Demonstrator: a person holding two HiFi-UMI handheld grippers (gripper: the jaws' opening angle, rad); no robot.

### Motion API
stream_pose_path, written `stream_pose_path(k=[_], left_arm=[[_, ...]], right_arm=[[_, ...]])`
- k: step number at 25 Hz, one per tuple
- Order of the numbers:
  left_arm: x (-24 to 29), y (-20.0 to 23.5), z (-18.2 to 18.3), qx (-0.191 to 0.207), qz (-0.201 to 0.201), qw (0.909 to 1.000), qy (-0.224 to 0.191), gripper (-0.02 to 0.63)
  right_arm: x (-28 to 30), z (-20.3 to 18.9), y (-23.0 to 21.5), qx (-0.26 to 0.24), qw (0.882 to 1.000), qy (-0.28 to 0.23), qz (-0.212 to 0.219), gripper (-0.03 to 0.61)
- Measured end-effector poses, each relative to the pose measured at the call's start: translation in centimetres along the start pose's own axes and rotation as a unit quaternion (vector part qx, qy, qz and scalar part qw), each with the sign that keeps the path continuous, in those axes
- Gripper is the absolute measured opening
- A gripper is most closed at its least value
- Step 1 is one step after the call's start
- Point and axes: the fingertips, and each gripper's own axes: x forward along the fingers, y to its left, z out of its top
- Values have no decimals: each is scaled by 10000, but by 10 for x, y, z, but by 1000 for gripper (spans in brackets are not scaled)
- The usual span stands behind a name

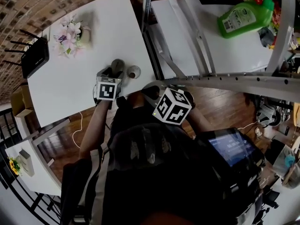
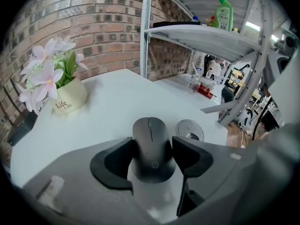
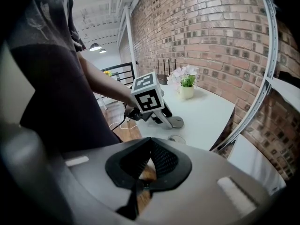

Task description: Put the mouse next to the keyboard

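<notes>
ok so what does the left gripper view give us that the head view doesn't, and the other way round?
Only the left gripper view: the jaws closed on the sides of the mouse, and the print on the flower pot.
Only the head view: a lit screen by the person, and a yellow flower lower left.
Both: mouse, flower pot, white table, round cable port, green bottle.
</notes>
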Motion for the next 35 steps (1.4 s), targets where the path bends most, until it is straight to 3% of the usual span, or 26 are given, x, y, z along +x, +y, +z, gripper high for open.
stream_pose_path(k=[12, 31, 35], left_arm=[[-14, 19, -18, -295, 79, 9995, 26, 278], [-26, 51, -45, -318, 31, 9994, 111, 275], [-33, 57, -46, -142, 21, 9999, 11, 276]], right_arm=[[5, 5, 8, -167, 9995, -54, 247, 6], [26, 31, 18, -249, 9993, 119, 247, 6], [32, 39, 20, -233, 9994, 136, 218, 6]])
